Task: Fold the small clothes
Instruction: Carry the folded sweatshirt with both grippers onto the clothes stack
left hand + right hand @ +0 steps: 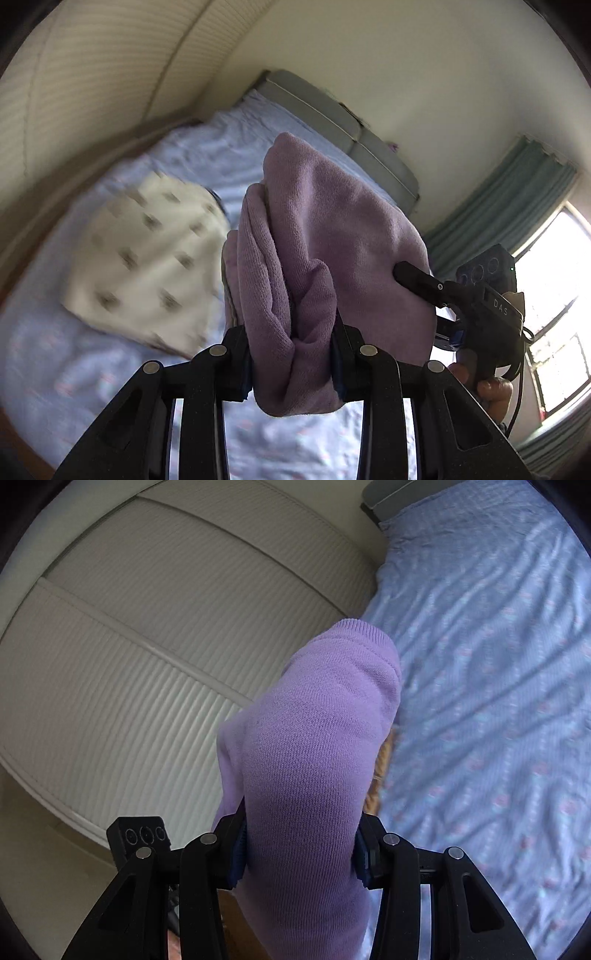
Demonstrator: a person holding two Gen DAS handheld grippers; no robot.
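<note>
Left wrist view, left gripper (295, 354): both black fingers at the bottom of frame, jaws clamped on a bunched fold of the purple garment (317, 236); blue pads press the cloth from both sides.
Left wrist view, garment: folded bundle rising up and away from the jaws, layered edges showing on its left side, a short lump hanging below the pads. Held in the air above the bed.
Left wrist view, right gripper (410, 273): comes in from the right, one black finger tip pressed against the bundle's right side; second finger hidden behind the cloth. A hand (484, 384) holds its body.
Left wrist view, bed (229, 147): pale blue sheet below, grey headboard (347, 129) at the far end against the wall.
Left wrist view, white patterned cloth (147, 266): lies on the sheet left of the bundle, blurred, well apart from both grippers.
Left wrist view, window (554, 295): far right, green curtain beside it.
Right wrist view, right gripper (299, 853): jaws closed on the purple garment (314, 746); cloth fills the whole gap between the blue pads.
Right wrist view, garment: knit fabric running forward from the jaws to a ribbed hem at the top, more cloth hanging below the fingers.
Right wrist view, surroundings: white ribbed cabinet doors (147, 657) left, blue sheet of the bed (498, 664) right.
</note>
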